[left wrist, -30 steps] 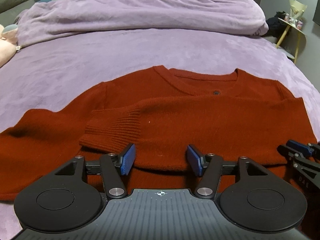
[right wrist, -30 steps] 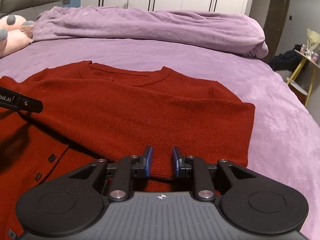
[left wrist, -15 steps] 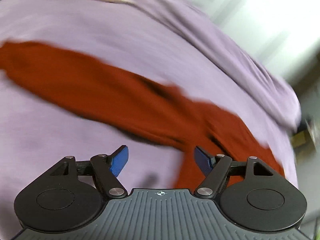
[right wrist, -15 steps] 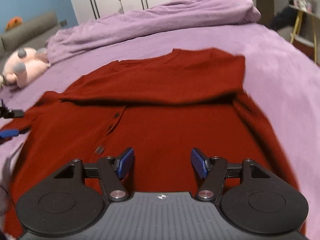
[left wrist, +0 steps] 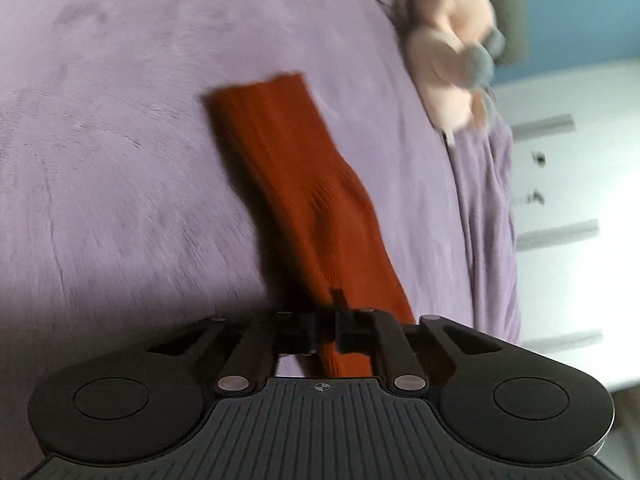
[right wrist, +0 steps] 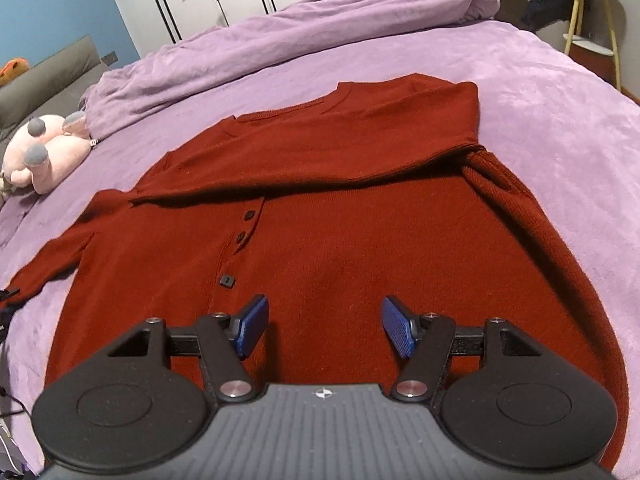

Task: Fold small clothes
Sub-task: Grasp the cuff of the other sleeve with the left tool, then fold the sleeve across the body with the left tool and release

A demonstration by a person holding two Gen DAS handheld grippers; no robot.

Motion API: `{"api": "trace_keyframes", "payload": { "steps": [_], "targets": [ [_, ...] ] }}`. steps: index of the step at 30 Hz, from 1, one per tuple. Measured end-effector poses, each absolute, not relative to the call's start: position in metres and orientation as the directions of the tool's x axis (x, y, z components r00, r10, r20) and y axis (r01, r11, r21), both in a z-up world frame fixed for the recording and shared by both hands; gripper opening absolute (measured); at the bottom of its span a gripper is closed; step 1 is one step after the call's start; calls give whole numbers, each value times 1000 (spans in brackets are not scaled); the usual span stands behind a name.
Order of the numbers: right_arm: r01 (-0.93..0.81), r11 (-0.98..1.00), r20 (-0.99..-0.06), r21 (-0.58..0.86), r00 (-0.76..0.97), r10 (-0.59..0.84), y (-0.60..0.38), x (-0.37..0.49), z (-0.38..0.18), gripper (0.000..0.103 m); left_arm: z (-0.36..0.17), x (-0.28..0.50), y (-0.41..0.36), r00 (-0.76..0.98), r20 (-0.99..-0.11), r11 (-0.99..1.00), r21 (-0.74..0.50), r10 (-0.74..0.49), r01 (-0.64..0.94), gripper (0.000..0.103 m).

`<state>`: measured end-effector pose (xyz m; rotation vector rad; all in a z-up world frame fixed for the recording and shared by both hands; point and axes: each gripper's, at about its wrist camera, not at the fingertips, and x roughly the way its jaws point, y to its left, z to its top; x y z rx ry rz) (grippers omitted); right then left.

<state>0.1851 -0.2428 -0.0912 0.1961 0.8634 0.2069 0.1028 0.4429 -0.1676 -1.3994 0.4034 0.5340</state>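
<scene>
A rust-red knit cardigan lies flat on the purple bed, buttons up. One sleeve is folded across its chest. The other sleeve stretches out over the sheet, its ribbed cuff far from me. My left gripper is rolled on its side and shut on this sleeve, with the red knit pinched between the jaws. My right gripper hovers open above the cardigan's lower front; nothing sits between its blue pads.
A pink plush toy lies at the bed's left, close beyond the outstretched sleeve. A bunched purple duvet runs along the far side. White wardrobe doors stand behind; a yellow side table stands at the far right.
My left gripper swung from the cardigan's hem out to the outstretched sleeve, rolled over and shut on it. My right gripper opened, left the folded sleeve and drew back over the lower front.
</scene>
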Motion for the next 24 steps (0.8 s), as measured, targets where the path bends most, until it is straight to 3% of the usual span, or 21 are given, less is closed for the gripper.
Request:
{"api": "trace_keyframes", "payload": {
  "steps": [4,8,12,19,20,22,23,24],
  "targets": [
    [-98,964,-736,247,629,252,-241,186,-91,63,-171,98,449,840,-530,69,-839,118,-539,9],
    [-91,961,-734,263,628,260,-242,188,-91,63,-140,112,433,811,-564,252,-771,156,-584,8],
    [-94,957,-727,275,631,271,-245,187,-91,63,-81,140,387,864,-488,522,-709,123,-475,8],
    [-84,942,-709,324,638,300,-258,184,-89,63,-2,212,223,907,-386,845,-531,-170,-67,9],
    [-81,941,-706,328,641,301,-261,183,-88,63,1,223,192,888,-399,865,-502,-226,-5,9],
    [-71,940,-702,335,646,299,-267,182,-86,63,-8,240,151,837,-452,875,-479,-309,65,28],
    [-65,939,-702,337,648,297,-270,182,-85,63,-19,247,135,802,-491,869,-489,-341,70,32],
    [-58,938,-702,341,648,295,-272,183,-85,62,-32,252,125,763,-541,864,-501,-353,45,30]
  ]
}}
